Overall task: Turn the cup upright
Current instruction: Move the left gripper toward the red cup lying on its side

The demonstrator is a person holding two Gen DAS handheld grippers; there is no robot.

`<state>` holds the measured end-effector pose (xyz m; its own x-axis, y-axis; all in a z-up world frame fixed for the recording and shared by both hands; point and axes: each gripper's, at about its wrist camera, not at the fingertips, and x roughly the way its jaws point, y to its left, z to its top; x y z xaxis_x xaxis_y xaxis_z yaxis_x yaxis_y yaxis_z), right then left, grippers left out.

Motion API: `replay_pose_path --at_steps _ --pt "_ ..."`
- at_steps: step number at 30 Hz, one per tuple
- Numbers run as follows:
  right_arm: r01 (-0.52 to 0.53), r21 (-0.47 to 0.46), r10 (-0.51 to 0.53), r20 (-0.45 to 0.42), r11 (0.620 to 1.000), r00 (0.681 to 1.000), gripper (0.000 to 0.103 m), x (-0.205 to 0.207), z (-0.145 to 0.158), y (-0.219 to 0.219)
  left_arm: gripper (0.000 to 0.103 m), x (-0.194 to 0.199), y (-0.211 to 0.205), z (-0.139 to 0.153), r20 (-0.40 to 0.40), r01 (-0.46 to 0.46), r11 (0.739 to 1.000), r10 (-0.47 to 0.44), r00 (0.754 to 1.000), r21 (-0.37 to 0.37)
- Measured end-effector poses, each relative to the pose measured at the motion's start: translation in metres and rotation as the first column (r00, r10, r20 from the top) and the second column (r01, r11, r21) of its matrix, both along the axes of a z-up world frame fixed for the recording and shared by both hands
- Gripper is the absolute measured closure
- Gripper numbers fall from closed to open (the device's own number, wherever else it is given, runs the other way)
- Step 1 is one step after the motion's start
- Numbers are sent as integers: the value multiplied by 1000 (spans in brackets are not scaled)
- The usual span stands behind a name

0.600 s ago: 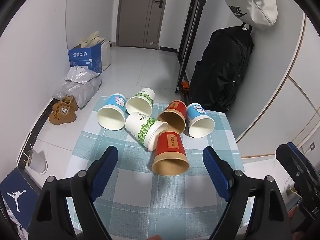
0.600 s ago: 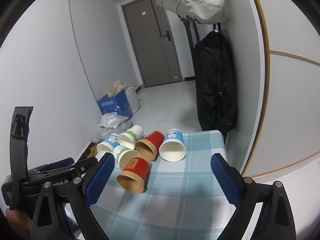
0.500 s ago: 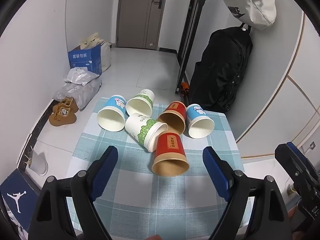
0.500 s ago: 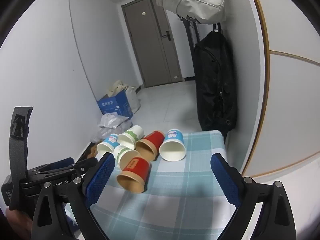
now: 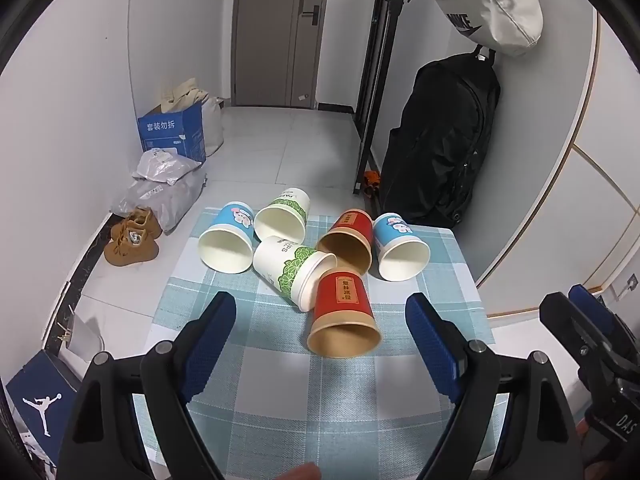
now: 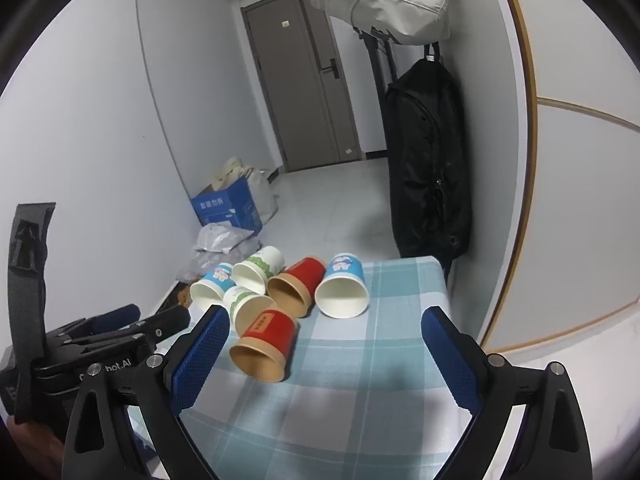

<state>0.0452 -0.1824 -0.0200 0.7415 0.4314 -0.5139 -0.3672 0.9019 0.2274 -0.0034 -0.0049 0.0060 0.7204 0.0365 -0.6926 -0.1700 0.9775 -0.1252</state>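
Cups lie tipped on their sides in a cluster toward the far edge of a small table [image 5: 320,400] covered with a blue-and-white checked cloth, six in all. Beyond the table's far right corner a tall black bag [image 5: 436,148] leans against the wall, and a white bag [image 5: 488,4] hangs above it. On the floor past the far left corner sit a blue box [image 5: 172,132] and a pair of tan shoes [image 5: 132,236].

Both claws hover over the near edge. The left gripper [image 5: 320,344] has its blue pads spread wide apart, holding nothing; the right gripper [image 6: 324,352] is likewise spread wide and empty.

Nearest the near edge is a red cup [image 5: 344,316], mouth facing the grippers, lying between the left gripper's fingers but well short of touching them. Its base touches a green-patterned cup [image 5: 294,268] and sits just beside a second red cup [image 5: 348,240]. A blue cup [image 5: 398,246] lies at the right of the cluster, another blue cup [image 5: 228,238] at the left, and a second green cup [image 5: 284,216] farthest back.
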Motion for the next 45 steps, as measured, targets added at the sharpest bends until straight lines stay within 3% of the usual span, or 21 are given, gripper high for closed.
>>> replay_pose_path --at_steps 18,45 --pt "20 -23 -19 11 1000 1000 6 -2 -2 2 19 -3 -2 1 -1 -39 999 39 999 31" --pt "28 -13 -28 -6 1000 1000 6 1 -5 2 19 -6 4 1 -9 -29 1000 28 1000 -4"
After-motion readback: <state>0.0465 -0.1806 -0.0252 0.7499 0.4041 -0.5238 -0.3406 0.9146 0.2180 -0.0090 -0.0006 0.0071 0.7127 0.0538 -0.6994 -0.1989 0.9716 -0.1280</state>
